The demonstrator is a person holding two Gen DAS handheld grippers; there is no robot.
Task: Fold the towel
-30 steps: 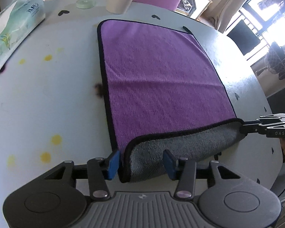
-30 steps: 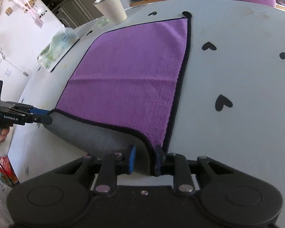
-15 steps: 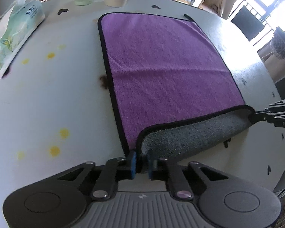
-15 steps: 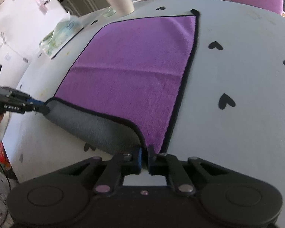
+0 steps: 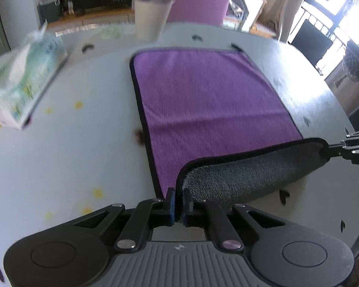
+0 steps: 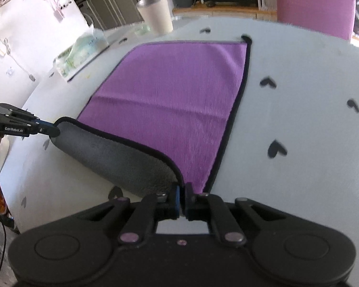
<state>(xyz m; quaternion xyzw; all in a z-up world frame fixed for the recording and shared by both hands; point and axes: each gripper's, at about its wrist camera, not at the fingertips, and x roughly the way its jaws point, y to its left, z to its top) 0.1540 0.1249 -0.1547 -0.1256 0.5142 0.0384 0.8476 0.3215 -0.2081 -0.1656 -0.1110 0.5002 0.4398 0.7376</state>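
You've raised the near hem higher since a second ago: your left gripper and right gripper each pinch a corner of the purple towel, which lies on the white heart-dotted table near a tumbler.

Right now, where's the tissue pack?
The tissue pack lies on the table at the far left in the left wrist view, left of the purple towel and near the white cup.
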